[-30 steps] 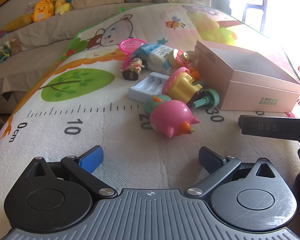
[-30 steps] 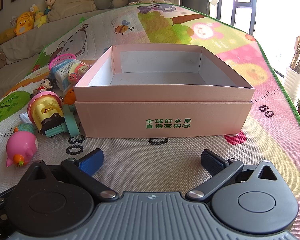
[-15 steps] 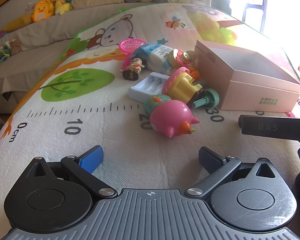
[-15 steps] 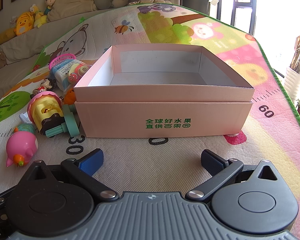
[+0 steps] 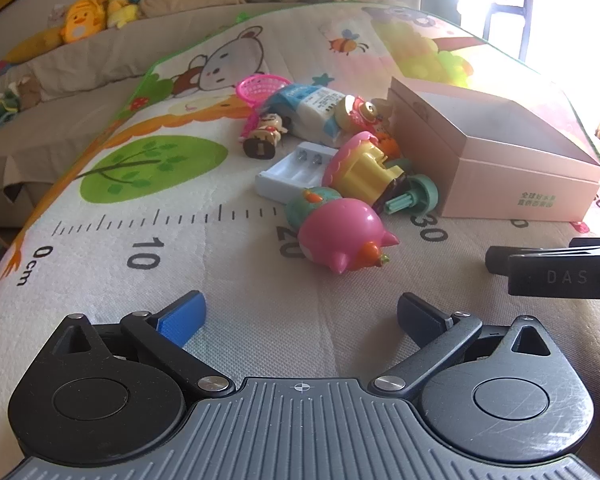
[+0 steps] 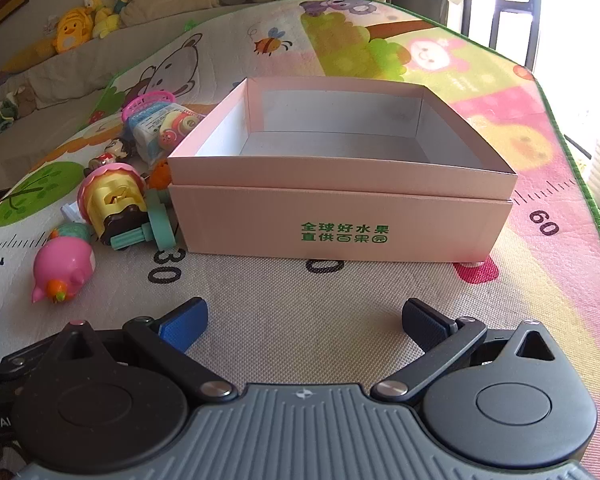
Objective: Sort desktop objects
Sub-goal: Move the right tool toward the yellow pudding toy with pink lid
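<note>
A pile of toys lies on the play mat left of an open pink box (image 6: 340,184), which also shows in the left wrist view (image 5: 500,160). Nearest is a pink pig toy (image 5: 342,236), also in the right wrist view (image 6: 64,268). Behind it are a yellow and pink cupcake toy (image 5: 360,168), a white battery holder (image 5: 296,170), a small figurine (image 5: 264,138), a blue and white pack (image 5: 312,112) and a pink basket (image 5: 262,86). My left gripper (image 5: 300,316) is open and empty, short of the pig. My right gripper (image 6: 304,320) is open and empty in front of the box.
The mat (image 5: 160,248) has a printed ruler and cartoon pictures. The right gripper's body (image 5: 556,272) shows at the right edge of the left wrist view. Plush toys (image 5: 84,20) and cushions line the sofa behind. The box is empty inside.
</note>
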A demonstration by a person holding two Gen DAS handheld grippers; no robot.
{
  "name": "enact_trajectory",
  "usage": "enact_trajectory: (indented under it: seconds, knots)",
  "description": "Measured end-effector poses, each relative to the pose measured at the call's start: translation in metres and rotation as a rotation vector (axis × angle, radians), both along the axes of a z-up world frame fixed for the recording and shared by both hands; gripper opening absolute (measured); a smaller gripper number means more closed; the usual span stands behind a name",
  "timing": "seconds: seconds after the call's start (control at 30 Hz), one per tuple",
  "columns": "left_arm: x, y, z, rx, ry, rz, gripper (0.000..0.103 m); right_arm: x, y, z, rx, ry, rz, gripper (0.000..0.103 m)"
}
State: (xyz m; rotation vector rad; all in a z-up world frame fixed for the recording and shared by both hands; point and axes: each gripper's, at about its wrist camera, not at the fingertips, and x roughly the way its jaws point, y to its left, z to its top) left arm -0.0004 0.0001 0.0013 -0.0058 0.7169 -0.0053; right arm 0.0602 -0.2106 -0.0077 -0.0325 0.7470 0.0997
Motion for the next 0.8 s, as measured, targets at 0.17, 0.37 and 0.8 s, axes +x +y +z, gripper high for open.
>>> enact_trajectory:
  seconds: [0.17,0.37,0.8]
  knots:
    - [0.002,-0.001,0.0,0.005,0.011,-0.005,0.103,-0.007,-0.007,0.0,-0.003,0.027,0.087,0.103]
    - [0.005,-0.001,0.001,0.012,0.035,-0.025,0.103,-0.005,-0.007,0.001,-0.008,0.046,0.115,0.103]
    - [0.015,0.008,0.018,0.011,0.002,-0.042,0.103,-0.017,-0.021,0.023,0.116,0.022,0.187,0.103]
